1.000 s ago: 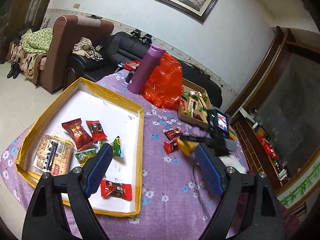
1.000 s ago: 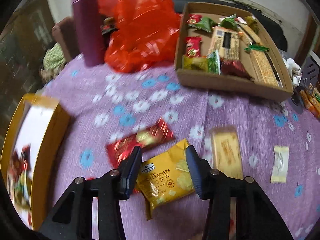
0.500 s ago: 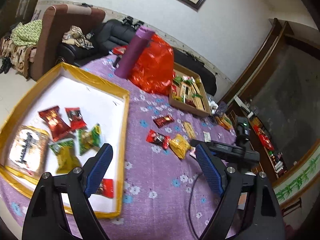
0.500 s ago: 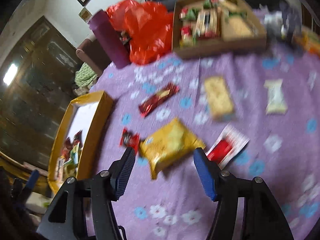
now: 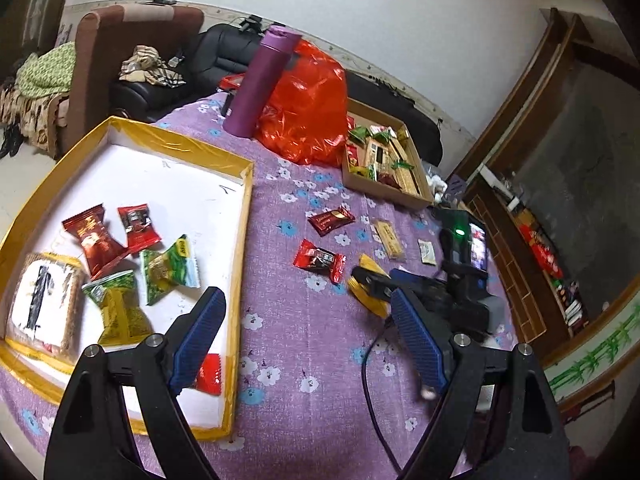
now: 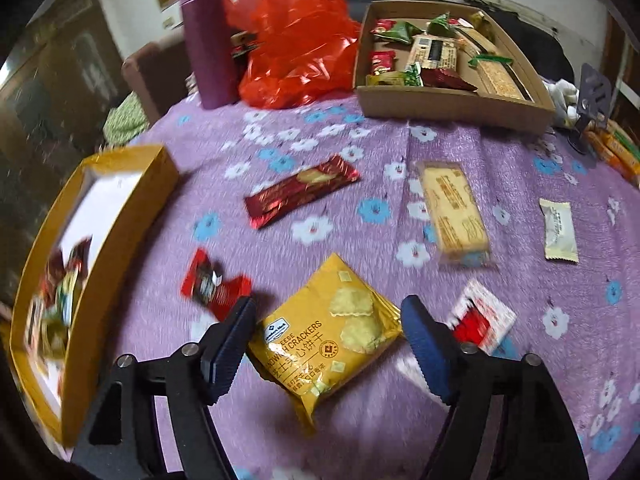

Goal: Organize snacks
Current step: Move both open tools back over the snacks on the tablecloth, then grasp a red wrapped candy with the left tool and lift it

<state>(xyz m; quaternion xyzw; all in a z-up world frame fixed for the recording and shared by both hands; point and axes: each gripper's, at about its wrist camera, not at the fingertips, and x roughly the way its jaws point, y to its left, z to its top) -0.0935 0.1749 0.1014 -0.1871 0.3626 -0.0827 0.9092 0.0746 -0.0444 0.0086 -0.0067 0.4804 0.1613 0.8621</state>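
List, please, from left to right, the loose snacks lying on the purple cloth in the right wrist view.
Small red candy → long red bar → yellow cracker pack → pale biscuit pack → red-and-white packet → small white sachet.

The left gripper [image 5: 308,340] hangs with its jaws spread wide and nothing between them. At its three o'clock the right gripper [image 6: 328,340] sits low, fingers [image 6: 230,346] parted just as wide, pointing toward twelve o'clock.

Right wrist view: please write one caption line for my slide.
Open right gripper straddles a yellow cracker packet on the purple floral tablecloth.
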